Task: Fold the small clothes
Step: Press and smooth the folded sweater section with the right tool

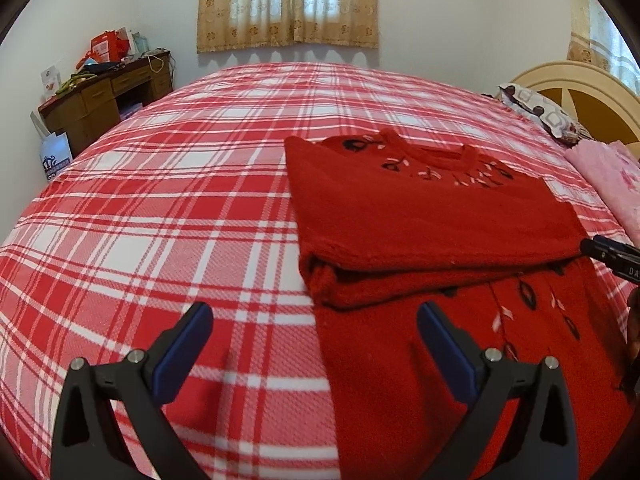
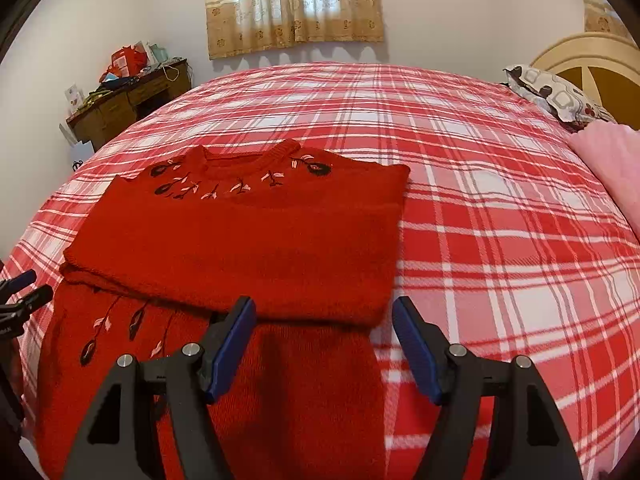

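Note:
A red knitted sweater (image 1: 432,216) (image 2: 248,240) with dark embroidered flowers lies on the red-and-white plaid bed cover (image 1: 180,208) (image 2: 500,220). Both sleeves are folded across its chest, and the lower body stretches toward me. My left gripper (image 1: 316,340) is open above the sweater's left edge, one finger over the plaid, the other over the knit, nothing between them. My right gripper (image 2: 324,336) is open over the sweater's right edge just below the folded sleeve, holding nothing. The right gripper's tip (image 1: 608,254) shows at the left view's right edge; the left gripper's tips (image 2: 28,290) at the right view's left edge.
A pink cloth (image 1: 608,176) (image 2: 612,160) and a patterned pillow (image 1: 540,114) (image 2: 556,98) lie by the headboard (image 1: 580,88) on the right. A cluttered wooden desk (image 1: 104,100) (image 2: 128,100) stands beyond the bed's far left corner. A curtained window (image 1: 288,4) is behind.

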Demonstrator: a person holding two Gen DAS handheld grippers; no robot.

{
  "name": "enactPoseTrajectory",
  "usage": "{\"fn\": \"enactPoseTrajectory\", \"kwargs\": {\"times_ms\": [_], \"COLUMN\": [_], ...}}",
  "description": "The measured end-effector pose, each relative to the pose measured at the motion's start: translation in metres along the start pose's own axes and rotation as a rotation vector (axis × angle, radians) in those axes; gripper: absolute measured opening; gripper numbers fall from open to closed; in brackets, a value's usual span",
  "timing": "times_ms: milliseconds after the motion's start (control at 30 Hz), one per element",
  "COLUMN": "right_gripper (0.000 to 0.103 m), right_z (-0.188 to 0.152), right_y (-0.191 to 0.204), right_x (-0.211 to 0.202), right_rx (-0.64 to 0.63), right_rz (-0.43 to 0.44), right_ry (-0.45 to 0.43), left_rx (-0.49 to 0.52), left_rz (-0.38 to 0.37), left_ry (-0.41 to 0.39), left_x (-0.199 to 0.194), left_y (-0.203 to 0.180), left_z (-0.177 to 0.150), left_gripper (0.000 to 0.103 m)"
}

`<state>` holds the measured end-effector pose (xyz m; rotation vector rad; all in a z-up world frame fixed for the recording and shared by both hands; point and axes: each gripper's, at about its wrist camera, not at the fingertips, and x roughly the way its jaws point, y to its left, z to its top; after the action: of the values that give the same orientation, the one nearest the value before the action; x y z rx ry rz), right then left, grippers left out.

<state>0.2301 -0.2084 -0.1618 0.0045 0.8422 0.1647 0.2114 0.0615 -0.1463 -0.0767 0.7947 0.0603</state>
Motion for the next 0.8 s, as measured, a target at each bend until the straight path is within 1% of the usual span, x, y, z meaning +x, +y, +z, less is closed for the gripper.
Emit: {"fn": "enactPoseTrajectory", "kwargs": {"times_ms": [333,533,667,800], "right_gripper": [0.072,0.072,0.072,0.072], "right_z": [-0.031,-0.050,-0.065,-0.080], "right_y": [-0.001,0.004,0.006,0.010], "right_x": [-0.024,-0.040,-0.052,-0.061], "right_rx": [0.026,-0.003,-0.003,-0.012], "right_rz": [0.028,0.018,0.027,0.036], "right_ry": [0.027,0.046,0.054,0.067], "left_rx": [0.021,0.039,0.051,0.066], "left_rz": [-0.039,-0.055,-0.064,-0.079], "left_ry": [0.006,0.013,0.013,0.034], "left_x": [-0.024,-0.037,-0.046,-0.052], "left_y": [-0.014,-0.019,-0.023,-0.028], "left_z": [-0.015,-0.026,-0.034,-0.046], "left_gripper": [0.103,0.103,0.103,0.103]}}
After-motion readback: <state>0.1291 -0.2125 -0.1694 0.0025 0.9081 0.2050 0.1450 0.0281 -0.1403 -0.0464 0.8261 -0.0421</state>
